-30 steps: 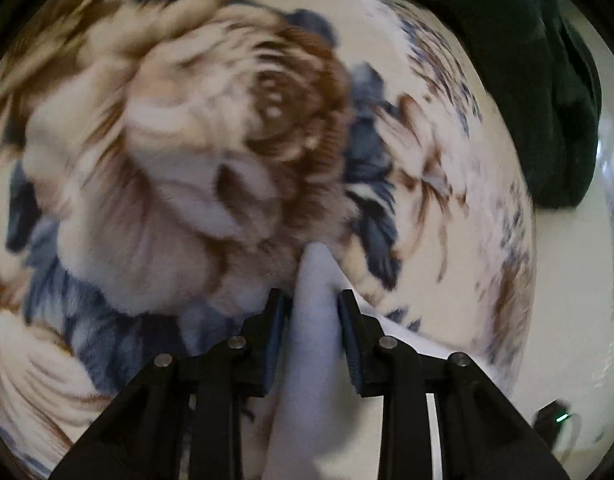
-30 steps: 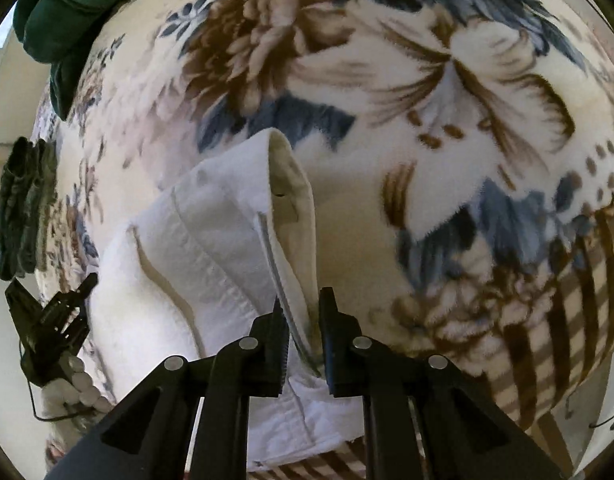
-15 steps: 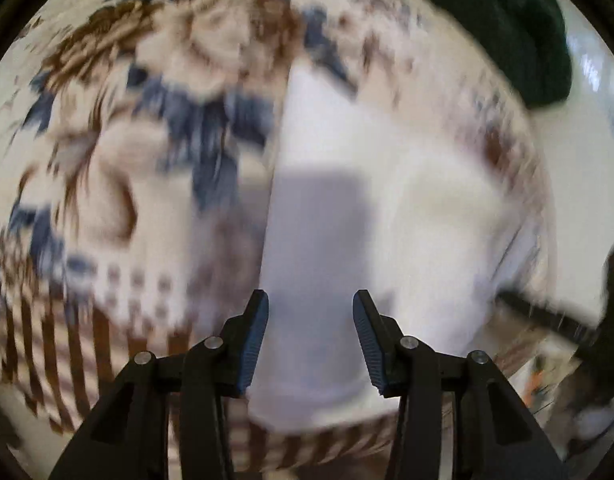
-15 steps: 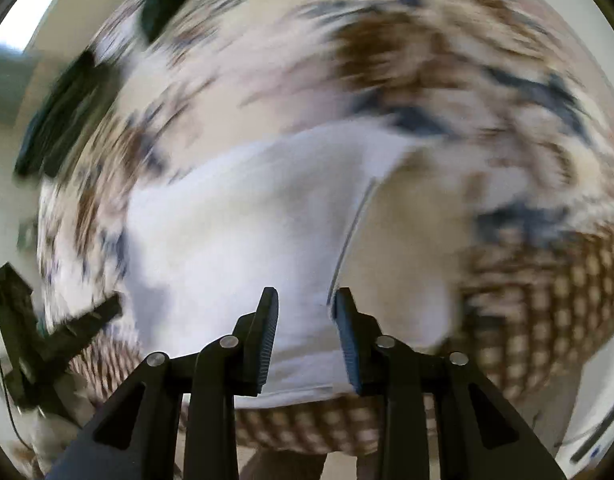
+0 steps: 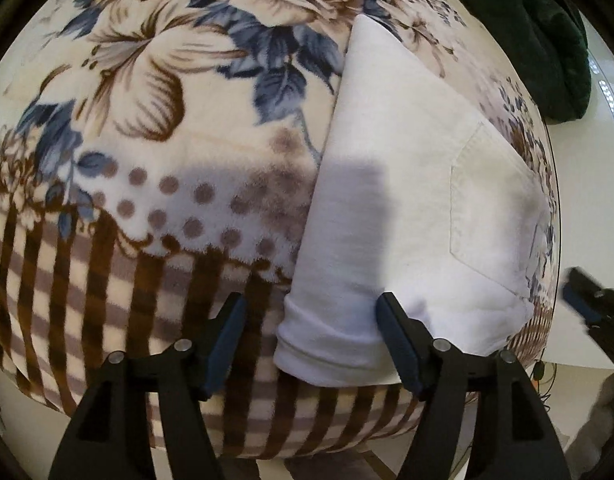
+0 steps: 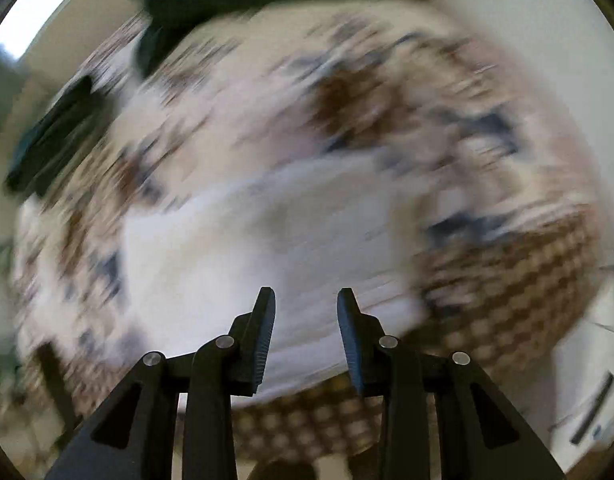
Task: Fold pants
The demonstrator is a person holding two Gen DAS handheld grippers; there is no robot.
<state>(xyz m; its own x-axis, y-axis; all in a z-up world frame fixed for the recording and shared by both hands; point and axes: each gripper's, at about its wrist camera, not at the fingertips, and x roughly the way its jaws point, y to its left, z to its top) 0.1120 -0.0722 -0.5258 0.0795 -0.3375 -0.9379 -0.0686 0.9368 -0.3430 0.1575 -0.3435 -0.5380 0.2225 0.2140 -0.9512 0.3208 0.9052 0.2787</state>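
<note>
**White pants let go by both claws, folded bundle lying flat**

Left wrist view: white pants (image 5: pixel 407 216) lie as a folded bundle on the floral fleece blanket (image 5: pixel 155 128), a back pocket showing on the upper layer and a hem at the near edge. A second ago the left claw (image 5: pixel 309 338) pinched a ridge of this cloth; half a second ago it had spread, and now its jaws stand wide apart with nothing between them, the right-hand finger close over the hem. I judge the fold just laid is finished and the cloth released. The claw hovers low at the near edge of the bed, pointing along the bundle. A dark green garment (image 5: pixel 547 40) sits at the far corner, well apart.

Right wrist view: heavily blurred, so the camera is swinging. The right claw (image 6: pixel 305 336), a second ago clamped on the waistband by the zip, is now parted and empty, raised above the pale pants (image 6: pixel 243 248). Whether another fold remains I cannot tell.
</note>
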